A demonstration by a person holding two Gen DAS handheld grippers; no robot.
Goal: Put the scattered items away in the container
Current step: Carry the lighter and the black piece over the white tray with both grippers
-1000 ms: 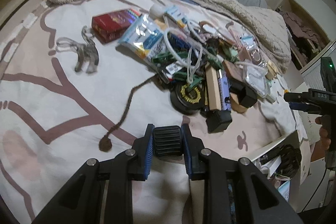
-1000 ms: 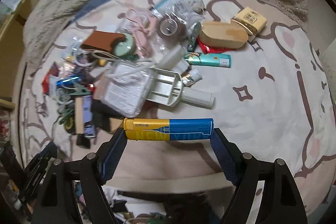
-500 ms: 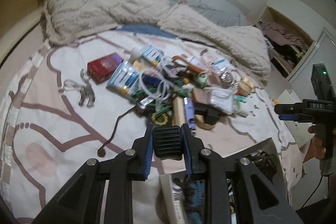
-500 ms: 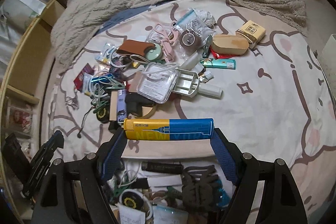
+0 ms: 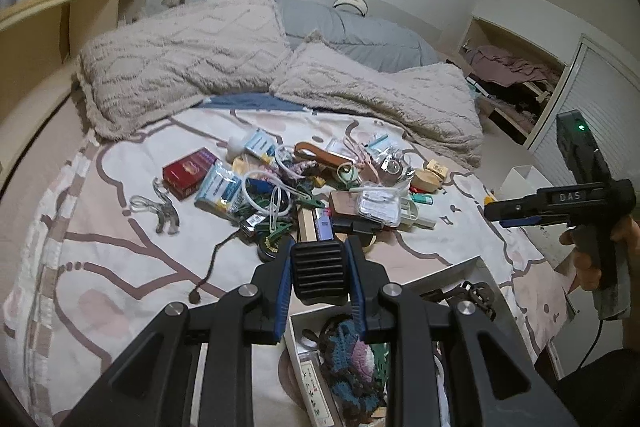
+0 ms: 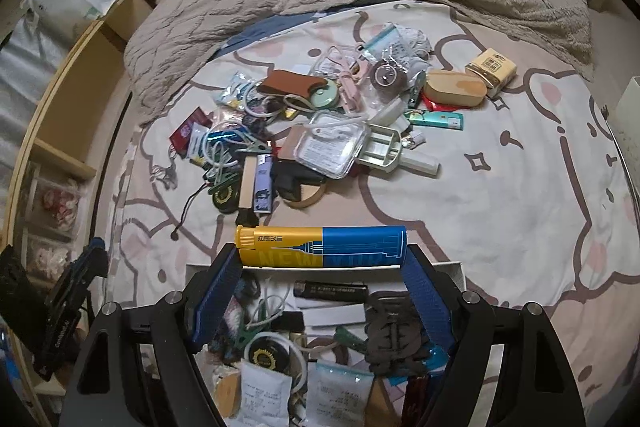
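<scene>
While I am looking through the left wrist camera, my left gripper (image 5: 321, 273) is clamping a ribbed black block (image 5: 320, 272) between its blue pads, and it is hanging over the near edge of the bed, just above the white container (image 5: 442, 270). A crocheted pouch (image 5: 352, 359) is lying inside that container. Beyond the block, the scattered items are sitting in a heap on the patterned bedsheet (image 5: 100, 251): a red box (image 5: 189, 173) at the left side, clear plastic clips (image 5: 158, 211) beside it, and a brown cord (image 5: 212, 259) trailing toward me. My right gripper (image 5: 520, 213) is showing at the right edge, held well above the sheet.

Through the right wrist camera, the right gripper (image 6: 322, 247) is gripping a yellow and blue lighter (image 6: 322, 247) crosswise between its pads, and it is hovering right over the container's far rim (image 6: 454, 269). A black battery (image 6: 330, 291) and a round black tin (image 6: 266, 353) are resting in the container below. A wooden case (image 6: 454, 89) and a teal packet (image 6: 436, 119) are lying farther out on the sheet.
</scene>
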